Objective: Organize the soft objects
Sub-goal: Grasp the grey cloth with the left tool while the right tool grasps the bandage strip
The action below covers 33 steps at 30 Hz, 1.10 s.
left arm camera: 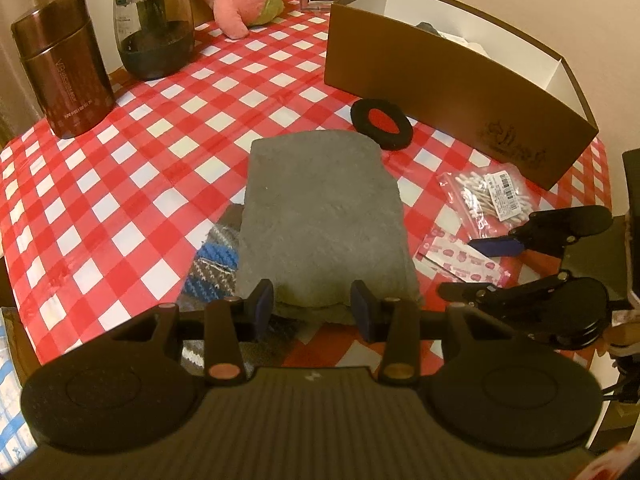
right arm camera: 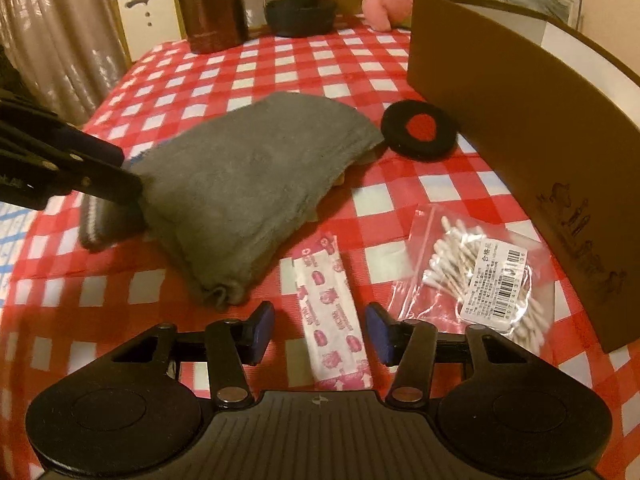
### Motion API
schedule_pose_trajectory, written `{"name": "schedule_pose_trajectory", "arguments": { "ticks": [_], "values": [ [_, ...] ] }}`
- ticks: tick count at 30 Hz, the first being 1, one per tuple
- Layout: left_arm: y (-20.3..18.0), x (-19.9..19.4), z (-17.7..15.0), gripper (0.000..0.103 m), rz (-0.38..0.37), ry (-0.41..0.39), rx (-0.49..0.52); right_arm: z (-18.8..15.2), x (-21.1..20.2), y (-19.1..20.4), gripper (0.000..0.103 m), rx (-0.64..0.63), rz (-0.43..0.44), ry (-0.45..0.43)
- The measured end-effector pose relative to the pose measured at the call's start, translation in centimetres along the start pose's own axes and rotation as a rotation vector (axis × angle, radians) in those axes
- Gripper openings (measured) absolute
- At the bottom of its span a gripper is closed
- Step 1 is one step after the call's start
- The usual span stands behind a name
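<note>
Two grippers, left (left arm camera: 312,306) and right (right arm camera: 319,330), both parted, gripping nothing; one grey towel (left arm camera: 324,220); one cardboard box (left arm camera: 448,92); one black ring (left arm camera: 381,123).

The folded grey towel (right arm camera: 248,184) is sitting mid-table as the landmark. Left of it, bare checked tablecloth (left arm camera: 120,184) is lying open out to the brown canister (left arm camera: 60,64) and the glass jar (left arm camera: 154,28) at the far edge. Right of the towel, the black ring pad (right arm camera: 420,130), the cotton swab bag (right arm camera: 480,272) and the pink printed packet (right arm camera: 332,320) are crowding the strip before the brown box (right arm camera: 520,120) wall. Just left of the towel's near end, a knitted striped item (left arm camera: 216,260) is lying partly tucked under it.
</note>
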<state>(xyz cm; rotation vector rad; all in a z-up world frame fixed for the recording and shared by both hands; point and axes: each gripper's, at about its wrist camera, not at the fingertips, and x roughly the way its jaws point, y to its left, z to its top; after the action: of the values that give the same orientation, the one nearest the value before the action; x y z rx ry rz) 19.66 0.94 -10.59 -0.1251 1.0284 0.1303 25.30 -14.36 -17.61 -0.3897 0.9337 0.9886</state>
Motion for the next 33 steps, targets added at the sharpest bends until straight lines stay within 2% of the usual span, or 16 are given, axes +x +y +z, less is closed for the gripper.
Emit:
{"name": "schedule_pose_trajectory", "arguments": {
  "ticks": [3,5,7,9,16,21,29,32,33],
  "values": [
    [0.3,0.2,0.0,0.04,0.003,0.001,-0.006,0.0,0.0,0.2,0.044,-0.009,-0.008,-0.005],
    [0.4,0.2,0.0,0.04,-0.002,0.001,-0.014,0.0,0.0,0.5,0.033,-0.025,-0.007,-0.007],
    [0.4,0.3,0.2,0.04,-0.002,0.001,-0.017,-0.1,0.0,0.7,0.029,-0.03,-0.005,-0.008],
    [0.5,0.4,0.3,0.04,-0.004,-0.002,-0.017,-0.1,0.0,0.8,0.028,-0.027,-0.012,-0.008],
    [1.5,0.6,0.7,0.053,0.01,-0.014,-0.031,0.4,-1.4,-0.2,0.028,0.049,-0.007,-0.048],
    [2.2,1.7,1.1,0.058,-0.026,-0.003,-0.053,0.8,-2.5,-1.0,0.028,0.105,0.003,-0.072],
    [3.0,4.6,1.4,0.058,-0.038,0.035,-0.085,0.6,-3.0,-1.4,0.028,0.144,-0.012,-0.07],
    [3.2,5.0,1.3,0.049,-0.049,0.037,-0.106,0.4,-3.1,-1.7,0.028,0.153,-0.018,-0.07],
    [3.0,4.8,1.3,0.041,-0.049,0.03,-0.1,0.4,-3.1,-1.7,0.028,0.157,-0.019,-0.069]
  ]
}}
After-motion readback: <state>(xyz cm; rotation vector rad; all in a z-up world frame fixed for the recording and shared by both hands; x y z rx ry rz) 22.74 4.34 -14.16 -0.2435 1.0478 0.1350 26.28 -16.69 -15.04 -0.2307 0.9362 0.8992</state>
